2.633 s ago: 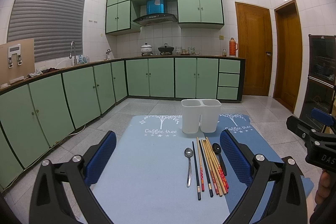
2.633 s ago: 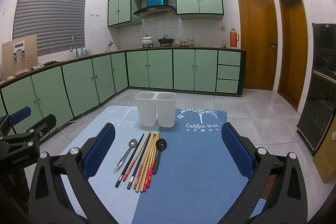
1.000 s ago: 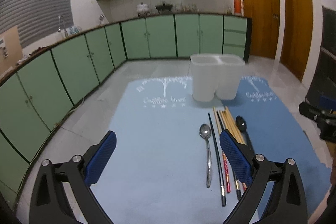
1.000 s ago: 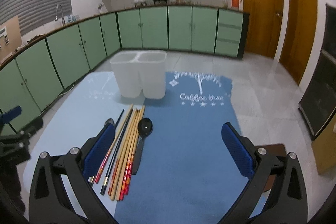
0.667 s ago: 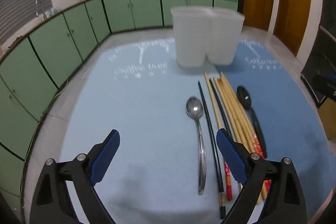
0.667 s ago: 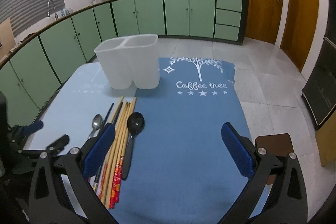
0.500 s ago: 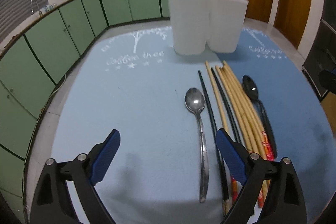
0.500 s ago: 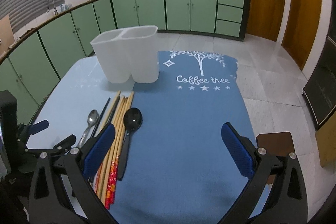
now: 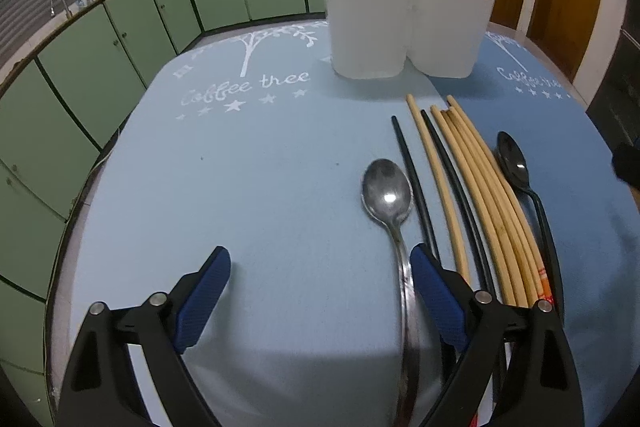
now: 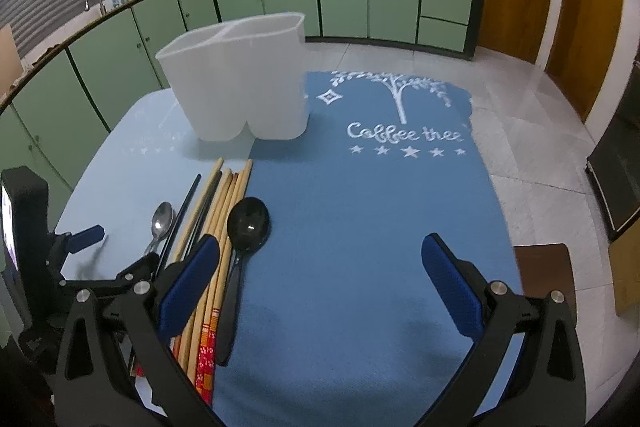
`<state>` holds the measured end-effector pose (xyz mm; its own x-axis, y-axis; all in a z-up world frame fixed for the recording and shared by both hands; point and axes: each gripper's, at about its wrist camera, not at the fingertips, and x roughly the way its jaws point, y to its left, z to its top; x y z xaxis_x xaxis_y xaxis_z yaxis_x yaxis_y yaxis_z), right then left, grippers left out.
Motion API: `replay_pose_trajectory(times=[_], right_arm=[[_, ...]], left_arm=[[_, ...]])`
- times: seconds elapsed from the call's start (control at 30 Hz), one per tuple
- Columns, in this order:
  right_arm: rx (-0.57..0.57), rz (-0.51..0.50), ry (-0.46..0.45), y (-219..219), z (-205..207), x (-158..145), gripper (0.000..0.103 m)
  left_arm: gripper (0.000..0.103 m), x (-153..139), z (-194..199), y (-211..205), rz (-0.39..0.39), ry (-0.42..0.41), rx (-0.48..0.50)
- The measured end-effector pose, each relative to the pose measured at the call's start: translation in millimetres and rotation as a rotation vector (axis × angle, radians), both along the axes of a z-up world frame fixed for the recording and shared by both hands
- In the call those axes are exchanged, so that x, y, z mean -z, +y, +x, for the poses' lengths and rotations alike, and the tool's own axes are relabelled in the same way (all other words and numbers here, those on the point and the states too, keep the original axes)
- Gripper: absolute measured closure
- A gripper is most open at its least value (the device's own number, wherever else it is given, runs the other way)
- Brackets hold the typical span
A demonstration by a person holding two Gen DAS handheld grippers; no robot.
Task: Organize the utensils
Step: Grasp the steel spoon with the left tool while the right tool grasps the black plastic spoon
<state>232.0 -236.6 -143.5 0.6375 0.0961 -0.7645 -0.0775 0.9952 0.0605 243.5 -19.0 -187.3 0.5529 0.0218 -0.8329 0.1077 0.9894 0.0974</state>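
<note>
1. We're looking at the metal spoon [image 9: 387,193] lying flat on the light-blue mat [image 9: 248,179], bowl pointing toward the white two-compartment holder [image 9: 408,15], just left of the black chopsticks [image 9: 412,171].
2. Left gripper [image 9: 316,283] is sitting wide open w/ nothing in it; the spoon handle is running just inside the right pad [image 9: 434,291], touching or nearly so, can't tell which.
3. Right gripper [image 10: 320,275] is also gaping wide & empty, hovering over the darker blue mat [image 10: 360,227]; its left pad is sitting over the wooden chopsticks [image 10: 224,203], beside the black spoon [image 10: 247,223].
4. Handling, our guess: the metal spoon is stiff, light, smooth & slippery, w/ a thin handle lying flush on cloth, so the pads are prob needing to press down into the mat to get under it.
5. Best hold, we're thinking: mid-handle, pads across the narrow width; grabbing the bowl is likely making it pivot or slip.
6. Risk: the black chopstick is lying right next to the handle, so the right pad is liable to catch it too.
7. Wooden sticks are looking light, rigid, less slick; they're bunched touching, so singling one out is looking fiddly.
8. Holder is standing upright beyond the utensils, both compartments seemingly empty from the right-wrist view.
</note>
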Motion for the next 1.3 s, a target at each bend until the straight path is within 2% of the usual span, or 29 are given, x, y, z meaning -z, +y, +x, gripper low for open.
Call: replay_pose_trajectory(times=[0.17, 0.23, 0.47, 0.67, 0.83, 1.0, 1.1, 1.23, 1.3], right_arm=[[-0.039, -0.045, 0.048, 15.1, 11.4, 14.1, 0.012], [-0.057, -0.042, 0.079, 19.5, 13.0, 20.7, 0.018], [-0.06, -0.049, 0.142, 27.6, 11.1, 43.9, 0.019], [-0.068, -0.126, 0.13, 31.4, 9.7, 44.4, 0.019], [-0.056, -0.147, 0.14, 21.7, 11.9, 43.8, 0.019], [-0.071, -0.077, 0.151, 19.4, 21.5, 34.5, 0.019], [-0.085, -0.105, 0.147, 29.5, 33.5, 32.5, 0.019], [-0.067, -0.107, 0.183, 35.8, 48.1, 38.6, 0.028], [-0.04, -0.087, 0.215, 34.3, 55.1, 42.3, 0.029]], left_arm=[[0.015, -0.2, 0.9, 12.5, 0.0, -0.001, -0.024], [0.015, -0.1, 1.5, 16.3, -0.011, 0.005, -0.029], [0.015, -1.0, 1.6, 17.0, -0.034, 0.007, -0.025], [0.014, -0.7, 2.6, 18.8, -0.042, 0.005, -0.018], [0.015, -4.3, 6.4, 18.1, -0.052, 0.009, -0.001], [0.015, -10.5, 20.1, 12.4, -0.047, -0.004, 0.007], [0.015, -11.3, 28.5, 7.1, -0.035, -0.002, 0.014], [0.015, -5.1, 40.8, 0.9, -0.002, 0.023, 0.022], [0.015, -1.6, 45.9, 0.5, -0.007, 0.04, 0.019]])
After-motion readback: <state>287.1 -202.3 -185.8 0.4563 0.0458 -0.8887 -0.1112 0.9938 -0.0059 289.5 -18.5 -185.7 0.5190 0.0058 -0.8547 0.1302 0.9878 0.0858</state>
